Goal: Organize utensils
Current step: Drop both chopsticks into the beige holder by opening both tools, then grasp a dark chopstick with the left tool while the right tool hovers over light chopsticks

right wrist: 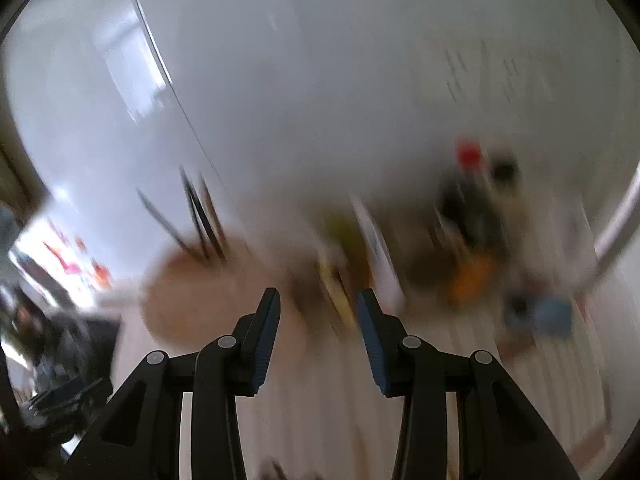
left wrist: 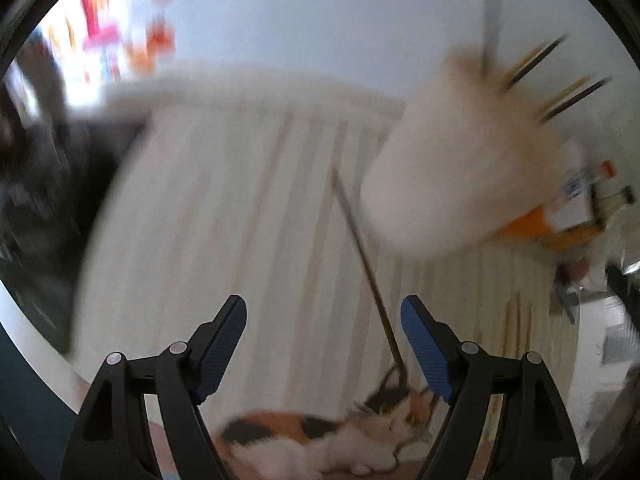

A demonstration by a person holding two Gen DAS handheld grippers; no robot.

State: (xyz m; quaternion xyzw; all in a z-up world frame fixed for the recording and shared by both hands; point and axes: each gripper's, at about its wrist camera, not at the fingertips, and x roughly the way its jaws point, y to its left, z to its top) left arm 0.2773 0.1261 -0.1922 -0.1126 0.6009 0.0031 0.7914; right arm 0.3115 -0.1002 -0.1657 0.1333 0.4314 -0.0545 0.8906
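As blur hides all writing, holder [left wrist: 460, 168] label unreadable.

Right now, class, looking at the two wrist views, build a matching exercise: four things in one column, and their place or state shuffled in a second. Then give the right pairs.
Things:
1. left gripper
2. utensil holder
3. cat
4. loose chopstick

Place or state:
A. lies low in the left wrist view, white, orange and black
B. pale and round, thin sticks poking from its top
C. jaws apart, nothing pressed between the pads
D. lies slanted on the striped cloth, left of the holder

Pairs: 1-C, 2-B, 3-A, 4-D
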